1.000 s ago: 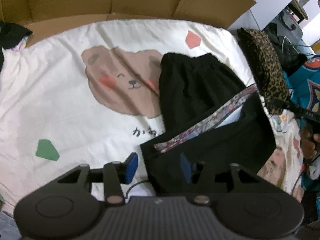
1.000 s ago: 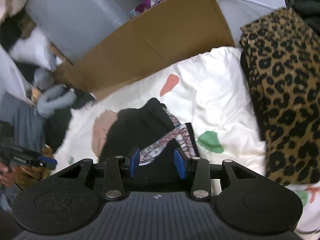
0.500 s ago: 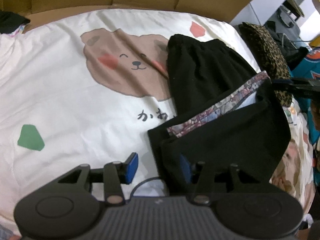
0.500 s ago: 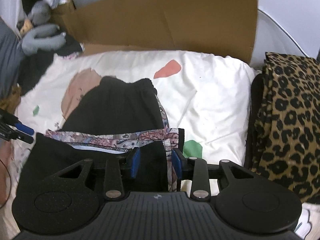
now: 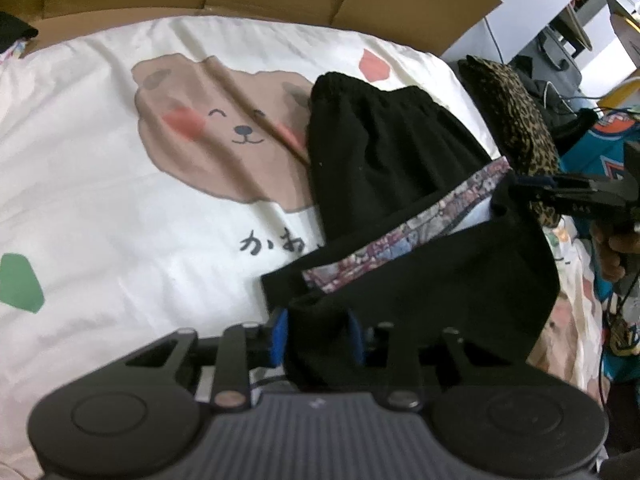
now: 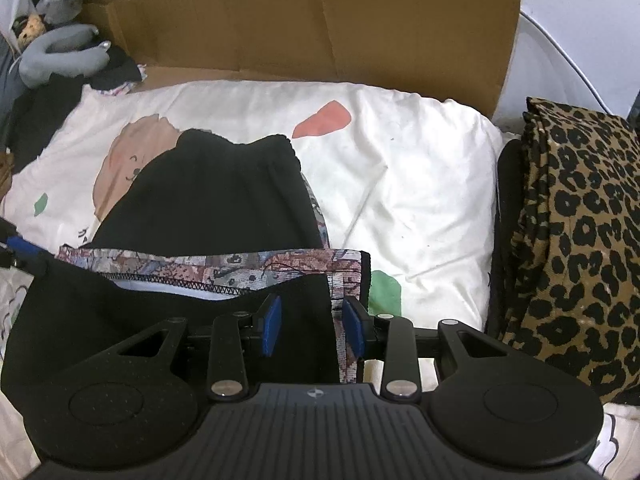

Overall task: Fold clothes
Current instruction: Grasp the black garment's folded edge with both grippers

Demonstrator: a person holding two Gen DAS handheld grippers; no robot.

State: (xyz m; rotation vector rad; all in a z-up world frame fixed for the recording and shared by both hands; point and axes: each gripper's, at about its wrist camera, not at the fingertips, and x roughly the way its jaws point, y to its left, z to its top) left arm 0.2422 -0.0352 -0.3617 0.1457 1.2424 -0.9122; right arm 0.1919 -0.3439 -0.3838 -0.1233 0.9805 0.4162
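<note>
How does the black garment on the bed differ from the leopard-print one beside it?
The black garment is plain with a patterned trim band; the leopard-print garment is spotted all over. The black one lies half folded in the middle of the bear-print sheet with both grippers at its near edge; the leopard one sits untouched at the sheet's right edge as a narrow folded pile. Both are soft clothing on the same bed.

A cream bedspread (image 5: pixel 100 208) printed with a smiling bear (image 5: pixel 224 132) covers the bed, brown cardboard (image 6: pixel 320 24) standing along its 12 o'clock edge, a leopard-print cloth (image 6: pixel 576 232) at 3 o'clock and a grey plush toy (image 6: pixel 60 52) at 10 o'clock.
</note>
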